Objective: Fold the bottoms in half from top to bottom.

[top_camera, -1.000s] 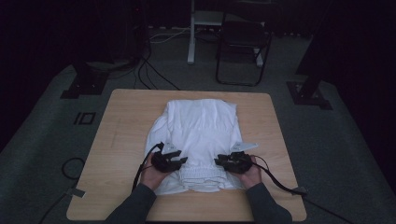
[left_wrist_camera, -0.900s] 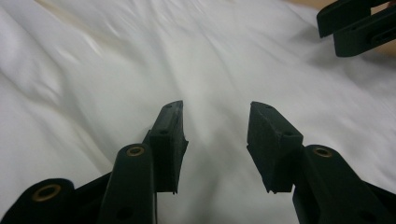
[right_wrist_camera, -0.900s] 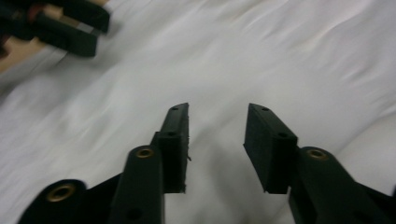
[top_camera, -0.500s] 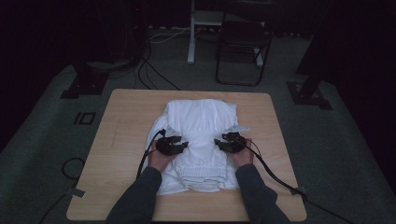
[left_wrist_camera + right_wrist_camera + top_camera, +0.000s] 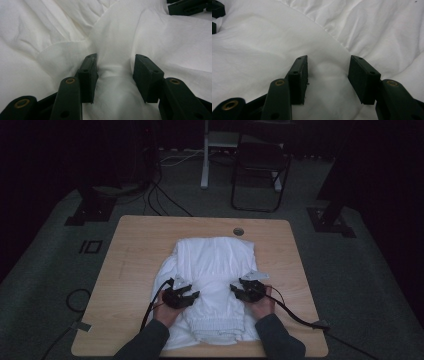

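A white garment [image 5: 212,257] lies crumpled in the middle of the wooden table [image 5: 135,250], its ribbed hem toward the near edge. My left gripper [image 5: 191,295] rests on the cloth's left part, open, and a raised ridge of cloth [image 5: 113,72] runs between its parted jaws. My right gripper [image 5: 236,292] rests on the right part, open, with smooth cloth [image 5: 328,72] under the gap. The two point toward each other. A small flap of cloth [image 5: 257,275] sticks up just beyond the right gripper. The right gripper's fingers [image 5: 187,7] appear at the top right of the left gripper view.
A round cable hole [image 5: 238,231] sits near the table's far edge. Cables trail from both grippers over the near edge [image 5: 300,319]. Beyond the table stand a dark chair [image 5: 260,165], a white post [image 5: 204,155] and black stand feet [image 5: 87,210] on grey carpet.
Both grippers went forward over the garment half a second ago and have come back toward the near edge. Their jaws stand apart on the cloth now.
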### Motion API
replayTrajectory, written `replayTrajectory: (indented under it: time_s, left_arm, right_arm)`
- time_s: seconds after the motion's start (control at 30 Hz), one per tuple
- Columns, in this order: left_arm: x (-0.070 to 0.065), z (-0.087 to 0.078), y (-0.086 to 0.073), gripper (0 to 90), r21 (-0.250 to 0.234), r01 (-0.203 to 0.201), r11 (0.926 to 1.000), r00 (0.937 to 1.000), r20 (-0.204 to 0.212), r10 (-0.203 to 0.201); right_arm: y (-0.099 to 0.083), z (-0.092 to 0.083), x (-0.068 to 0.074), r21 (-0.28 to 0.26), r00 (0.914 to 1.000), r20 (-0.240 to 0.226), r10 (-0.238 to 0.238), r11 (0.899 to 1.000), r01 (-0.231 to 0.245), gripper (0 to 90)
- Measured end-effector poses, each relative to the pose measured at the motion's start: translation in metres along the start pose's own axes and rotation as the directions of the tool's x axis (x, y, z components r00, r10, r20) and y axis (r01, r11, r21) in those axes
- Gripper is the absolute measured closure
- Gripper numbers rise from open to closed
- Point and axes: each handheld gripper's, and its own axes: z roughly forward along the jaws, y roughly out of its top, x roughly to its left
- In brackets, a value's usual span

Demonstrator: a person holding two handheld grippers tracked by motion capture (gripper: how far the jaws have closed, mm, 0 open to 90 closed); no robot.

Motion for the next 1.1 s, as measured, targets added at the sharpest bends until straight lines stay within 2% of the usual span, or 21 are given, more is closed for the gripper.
replayTrajectory:
  time_s: [0.17,0.27,0.4,0.53,0.6,0.63,0.7,0.77,0.8,0.83,0.87,0.9,1.0,1.03,1.07,1.1]
  left_arm:
    - [-0.021,-0.018,-0.018,54.2,0.000,0.002,1.0000,1.0000,0.001,-0.002]
    - [-0.030,-0.026,-0.024,54.2,0.013,-0.007,0.9999,0.9999,0.013,0.007]
    - [-0.026,-0.033,-0.014,54.8,0.019,-0.024,0.9995,0.9995,0.021,0.024]
    - [-0.005,-0.042,0.013,54.8,-0.070,-0.022,0.9973,0.9994,-0.028,0.020]
    - [0.012,-0.045,0.030,53.4,-0.116,-0.026,0.9929,0.9970,-0.075,0.017]
    - [0.024,-0.045,0.041,53.4,-0.141,-0.018,0.9899,0.9938,-0.111,0.002]
    - [0.043,-0.042,0.055,53.0,-0.158,0.005,0.9875,0.9873,-0.156,-0.030]
    - [0.065,-0.038,0.065,54.5,-0.180,0.048,0.9825,0.9755,-0.203,-0.085]
    - [0.075,-0.034,0.070,56.7,-0.174,0.080,0.9815,0.9695,-0.215,-0.117]
    - [0.084,-0.030,0.073,57.9,-0.164,0.109,0.9804,0.9667,-0.212,-0.143]
    - [0.084,-0.030,0.073,58.1,-0.164,0.109,0.9804,0.9667,-0.212,-0.143]
    - [0.096,-0.020,0.078,58.1,-0.144,0.120,0.9823,0.9673,-0.206,-0.148]
    - [0.103,-0.006,0.078,59.7,-0.107,0.129,0.9858,0.9715,-0.185,-0.147]
    - [0.104,-0.002,0.076,63.9,-0.095,0.129,0.9871,0.9705,-0.193,-0.145]
    - [0.106,-0.001,0.075,71.5,-0.078,0.128,0.9888,0.9666,-0.214,-0.142]
    - [0.108,0.000,0.074,81.6,-0.071,0.137,0.9880,0.9656,-0.213,-0.149]
  right_arm:
    - [-0.016,-0.019,0.017,-0.002,0.9993,-0.037,-0.006,1.000,0.006,48.9]
    - [-0.023,-0.027,0.025,0.002,0.9985,-0.046,-0.030,1.000,0.030,48.9]
    - [-0.025,-0.030,0.028,0.003,0.9978,-0.053,-0.040,0.999,0.040,49.0]
    - [-0.025,-0.030,0.027,0.001,0.9976,-0.057,-0.038,0.999,0.038,49.0]
    - [-0.025,-0.030,0.027,0.001,0.9976,-0.058,-0.037,0.999,0.037,49.0]
    - [-0.025,-0.030,0.027,0.000,0.9976,-0.059,-0.036,0.999,0.036,49.0]
    - [-0.025,-0.030,0.027,0.000,0.9977,-0.059,-0.034,0.999,0.034,49.1]
    - [-0.025,-0.030,0.027,0.000,0.9976,-0.059,-0.035,0.999,0.035,49.1]
    - [-0.025,-0.030,0.027,-0.001,0.9976,-0.059,-0.036,0.999,0.036,49.1]
    - [-0.025,-0.030,0.027,0.000,0.9977,-0.059,-0.034,0.999,0.034,49.1]
    - [-0.025,-0.030,0.027,0.000,0.9977,-0.059,-0.034,0.999,0.034,49.1]
    - [-0.025,-0.030,0.027,0.001,0.9977,-0.059,-0.032,0.999,0.032,49.0]
    - [-0.025,-0.030,0.027,0.000,0.9977,-0.061,-0.031,1.000,0.031,49.1]
    - [-0.025,-0.030,0.027,0.001,0.9977,-0.060,-0.031,1.000,0.032,49.1]
    - [-0.025,-0.030,0.027,0.001,0.9977,-0.061,-0.031,1.000,0.032,49.1]
    - [-0.025,-0.030,0.026,0.000,0.9976,-0.061,-0.031,1.000,0.031,49.1]
